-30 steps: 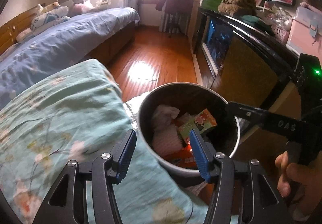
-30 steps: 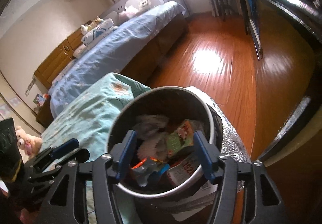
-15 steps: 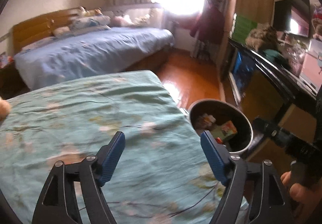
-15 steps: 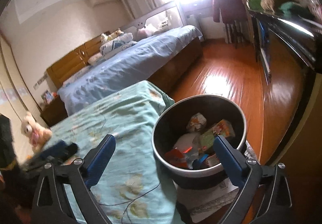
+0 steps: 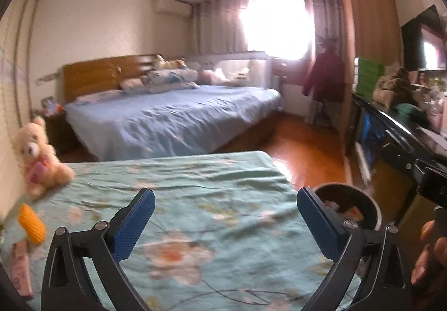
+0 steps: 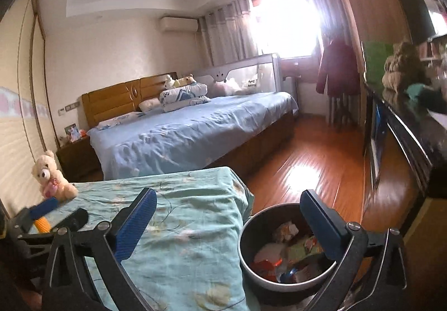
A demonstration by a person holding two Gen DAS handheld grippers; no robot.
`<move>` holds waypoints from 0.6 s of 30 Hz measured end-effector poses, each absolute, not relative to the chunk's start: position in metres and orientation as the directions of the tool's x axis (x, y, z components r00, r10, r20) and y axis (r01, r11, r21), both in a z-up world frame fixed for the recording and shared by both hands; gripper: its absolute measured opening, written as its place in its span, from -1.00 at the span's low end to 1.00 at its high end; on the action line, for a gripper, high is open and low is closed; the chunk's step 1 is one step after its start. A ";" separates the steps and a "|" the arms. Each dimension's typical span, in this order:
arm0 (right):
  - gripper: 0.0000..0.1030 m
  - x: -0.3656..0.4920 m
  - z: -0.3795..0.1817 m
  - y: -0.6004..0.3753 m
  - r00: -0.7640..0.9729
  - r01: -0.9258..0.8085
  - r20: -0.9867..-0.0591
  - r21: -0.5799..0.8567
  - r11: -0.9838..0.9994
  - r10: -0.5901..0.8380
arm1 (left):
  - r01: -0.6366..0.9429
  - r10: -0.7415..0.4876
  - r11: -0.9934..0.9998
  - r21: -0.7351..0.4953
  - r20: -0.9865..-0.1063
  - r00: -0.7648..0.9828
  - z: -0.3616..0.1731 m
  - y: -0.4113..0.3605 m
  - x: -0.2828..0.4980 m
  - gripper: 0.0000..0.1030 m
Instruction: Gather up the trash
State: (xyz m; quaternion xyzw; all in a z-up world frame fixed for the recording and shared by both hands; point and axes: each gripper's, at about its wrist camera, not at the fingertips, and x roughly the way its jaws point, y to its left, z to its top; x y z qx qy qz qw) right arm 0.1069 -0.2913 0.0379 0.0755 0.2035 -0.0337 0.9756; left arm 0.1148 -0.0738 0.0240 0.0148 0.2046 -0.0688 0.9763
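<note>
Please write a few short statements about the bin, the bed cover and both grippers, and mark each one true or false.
1. The round trash bin is empty. False: wrappers and paper lie in it.
2. The teddy bear sits on the floral bed cover. True.
3. The left gripper grips a wrapper. False: nothing is between its jaws, which are opening.
4. The right gripper holds nothing. True.
5. The bin stands on the blue bed. False: it is beside the floral cover, low by the wooden floor.

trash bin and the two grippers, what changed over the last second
Both grippers pulled up and back from over the trash bin and their jaws are opening wide: left gripper, right gripper, nothing between either. The bin stayed beside the floral bedspread, still full of wrappers.
</note>
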 end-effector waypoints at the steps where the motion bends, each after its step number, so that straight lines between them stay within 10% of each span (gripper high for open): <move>1: 1.00 0.110 0.036 -0.290 0.913 0.096 -0.405 0.129 0.987 -0.036 | 0.129 -0.116 0.992 0.005 -0.406 0.907 0.022 -0.073 0.114 0.99; 18: 1.00 0.126 0.003 -0.268 0.891 0.067 -0.453 0.102 0.993 -0.014 | 0.061 -0.043 0.998 0.030 -0.425 0.904 0.014 -0.082 0.126 0.99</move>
